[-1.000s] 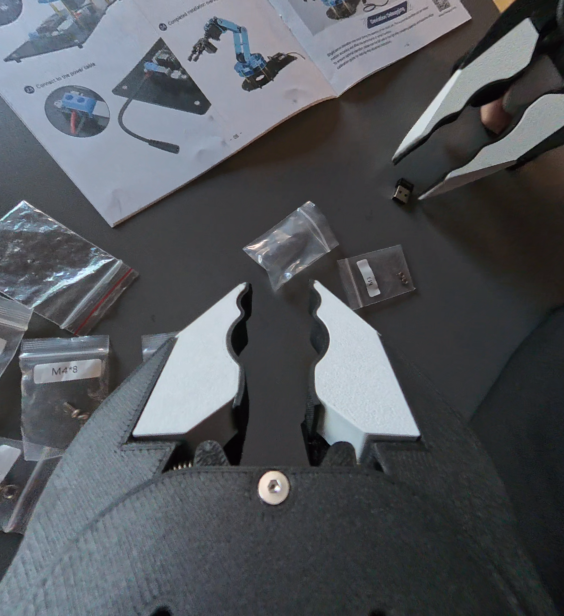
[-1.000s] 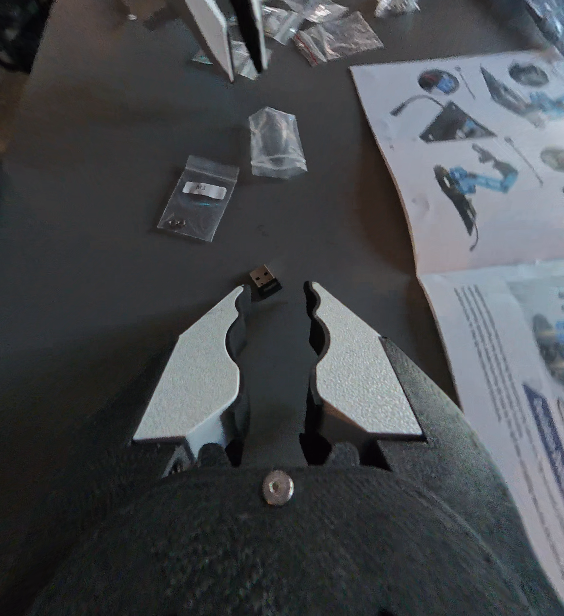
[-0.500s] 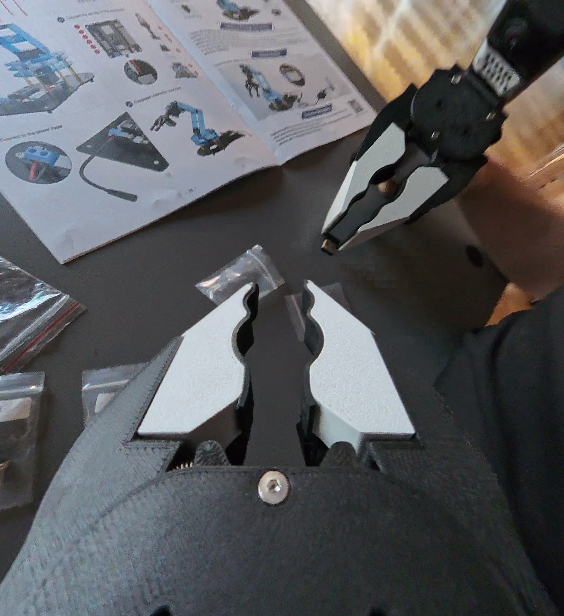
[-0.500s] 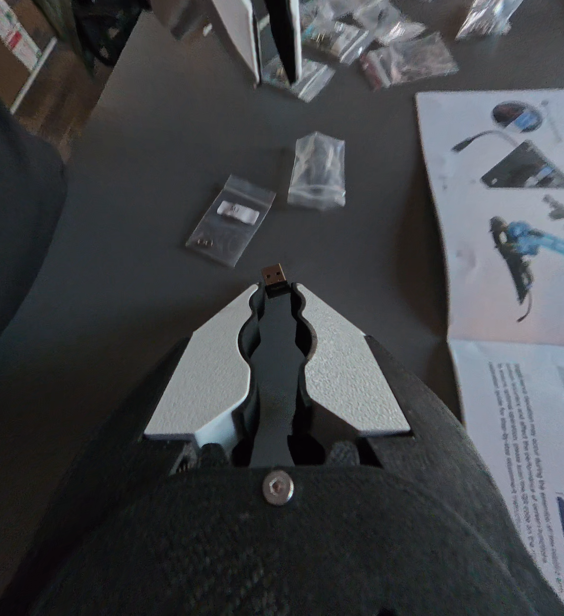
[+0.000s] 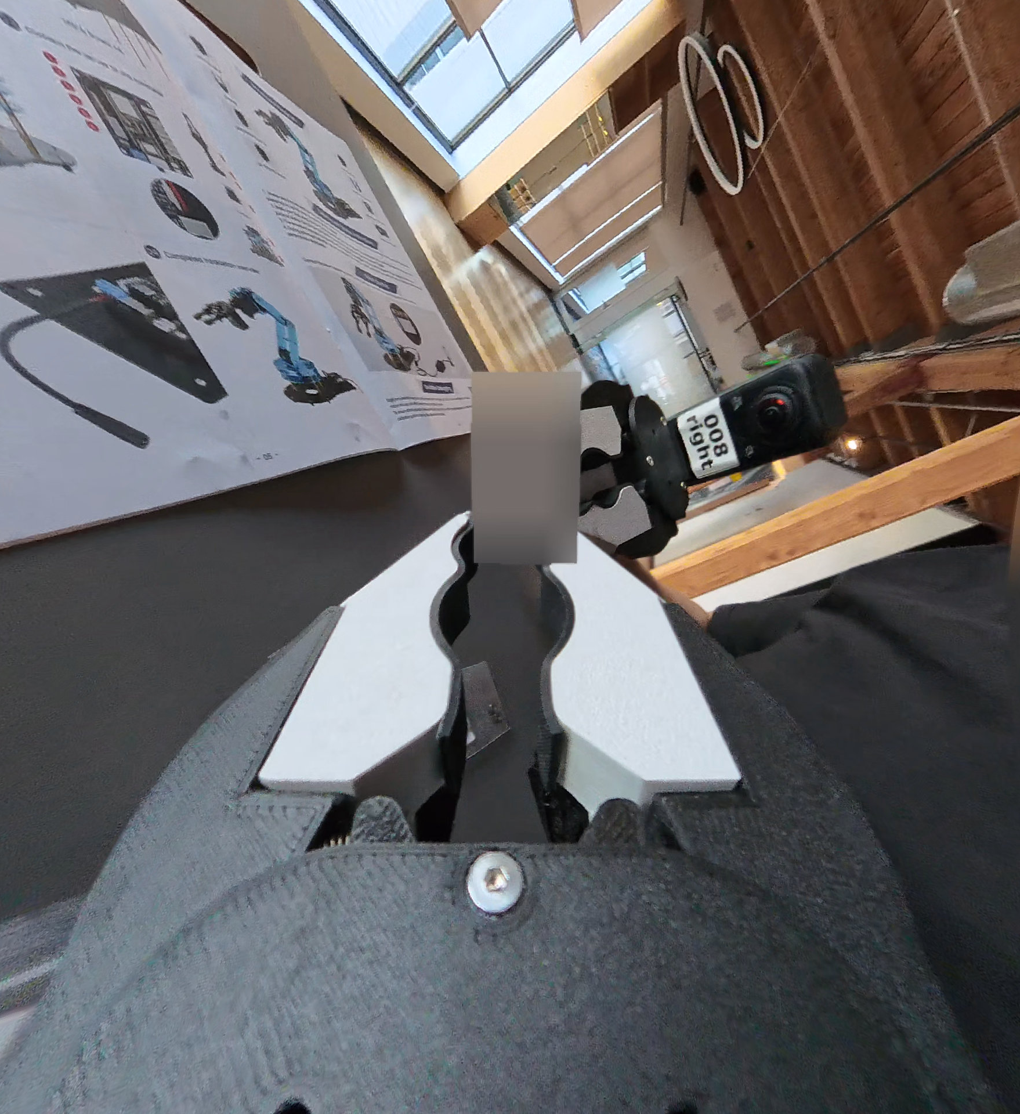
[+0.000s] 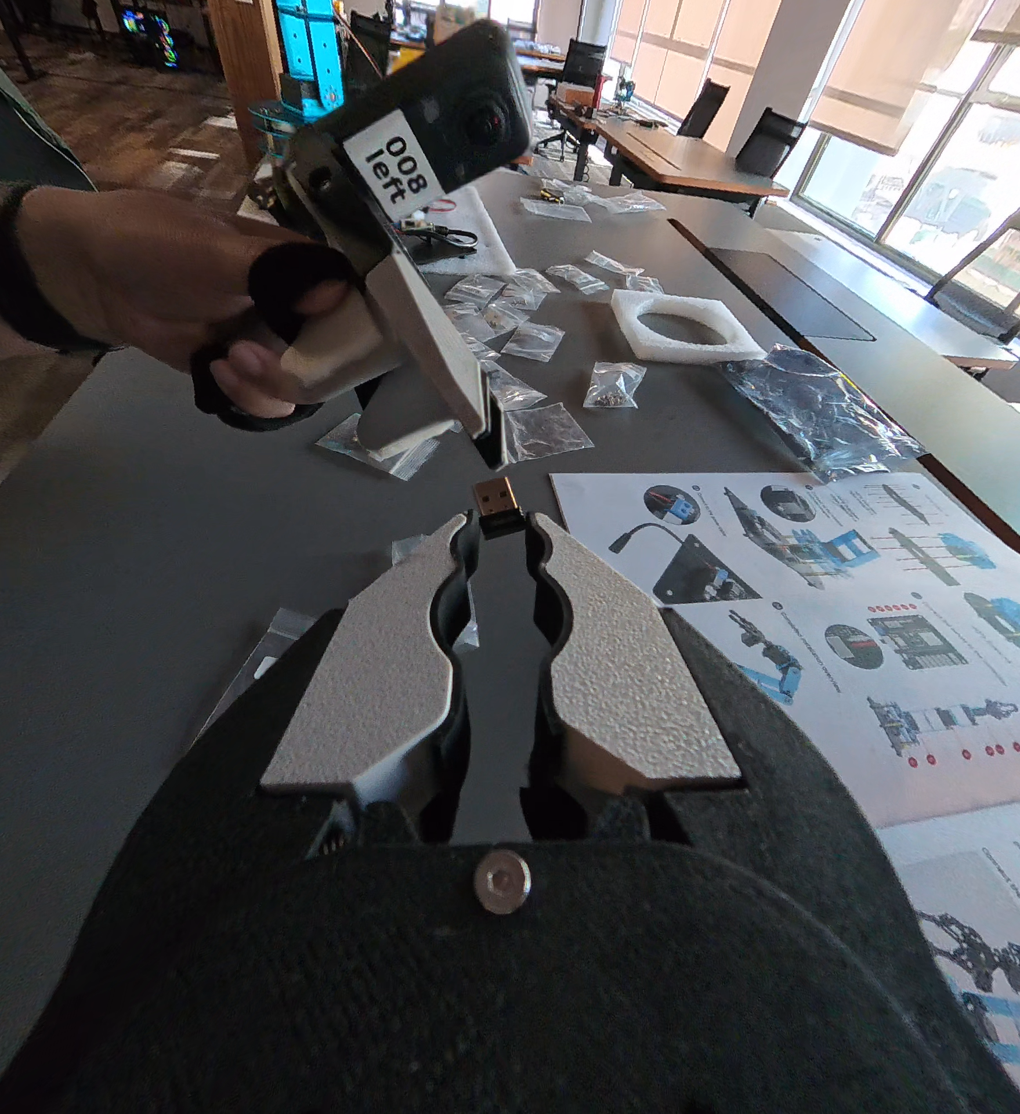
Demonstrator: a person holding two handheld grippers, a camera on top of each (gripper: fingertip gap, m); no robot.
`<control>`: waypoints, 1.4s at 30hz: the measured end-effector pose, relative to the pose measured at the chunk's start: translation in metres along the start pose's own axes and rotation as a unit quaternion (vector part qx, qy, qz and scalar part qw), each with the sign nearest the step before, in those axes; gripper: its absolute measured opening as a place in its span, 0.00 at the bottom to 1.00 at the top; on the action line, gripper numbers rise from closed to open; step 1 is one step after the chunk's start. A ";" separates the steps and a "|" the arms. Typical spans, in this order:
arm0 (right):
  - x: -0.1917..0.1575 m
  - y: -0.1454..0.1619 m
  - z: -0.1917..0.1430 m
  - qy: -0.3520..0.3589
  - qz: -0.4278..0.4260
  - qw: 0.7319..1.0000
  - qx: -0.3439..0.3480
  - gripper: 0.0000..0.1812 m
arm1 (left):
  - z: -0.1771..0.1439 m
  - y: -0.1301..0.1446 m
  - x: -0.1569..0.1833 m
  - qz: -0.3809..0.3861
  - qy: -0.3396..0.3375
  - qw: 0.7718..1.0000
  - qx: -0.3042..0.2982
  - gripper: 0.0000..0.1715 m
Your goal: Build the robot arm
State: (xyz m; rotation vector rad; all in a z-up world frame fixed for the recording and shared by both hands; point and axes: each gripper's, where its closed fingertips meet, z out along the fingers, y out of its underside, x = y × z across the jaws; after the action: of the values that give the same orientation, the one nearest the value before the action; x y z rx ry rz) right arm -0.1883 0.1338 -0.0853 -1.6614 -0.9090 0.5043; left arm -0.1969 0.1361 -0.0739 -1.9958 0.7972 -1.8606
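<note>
My right gripper [image 6: 498, 523] is shut on a small black USB dongle [image 6: 497, 506], whose metal plug sticks out forward, held above the dark table [image 6: 134, 542]. My left gripper [image 5: 506, 551] is open and empty, raised off the table; a blurred patch covers its tips. In the right wrist view the left gripper [image 6: 489, 449] points down, its tip just above and beyond the dongle's plug and apart from it, held by a hand [image 6: 164, 283]. The right gripper [image 5: 616, 482] faces the left one close up in the left wrist view, partly hidden by the patch.
An open instruction booklet [image 6: 857, 603] lies on the right, also in the left wrist view [image 5: 194, 301]. Several small clear parts bags [image 6: 513, 337], a white foam ring [image 6: 682, 325] and a silvery bag [image 6: 821, 410] lie beyond. A small bag [image 5: 483, 711] lies under the left fingers. The grippers are tip to tip, or close to it.
The right gripper closed on the dongle and lifted it off the table. Both grippers rose and tilted up until they face each other tip to tip.
</note>
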 end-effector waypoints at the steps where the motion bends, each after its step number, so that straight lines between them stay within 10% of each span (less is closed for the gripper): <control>1: 0.000 0.000 0.000 0.002 -0.003 1.000 0.002 0.08 | 0.002 0.001 0.000 -0.008 0.007 1.000 -0.002 0.09; 20: 0.015 0.000 0.000 0.039 -0.043 0.998 0.018 0.08 | 0.022 -0.004 -0.012 -0.050 0.056 0.996 -0.045 0.02; 29: 0.054 -0.025 0.019 -0.026 0.012 0.995 0.093 0.24 | 0.001 -0.041 -0.040 -0.074 0.087 0.991 -0.076 0.02; 42: 0.044 -0.006 0.048 -0.024 -0.051 0.997 0.055 0.14 | -0.002 -0.042 -0.043 -0.135 0.131 0.981 -0.056 0.02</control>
State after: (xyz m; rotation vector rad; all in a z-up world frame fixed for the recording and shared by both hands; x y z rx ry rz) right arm -0.1980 0.1980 -0.0875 -1.5012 -0.9781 0.5174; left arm -0.1911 0.1950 -0.0845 -2.0389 0.7414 -2.3180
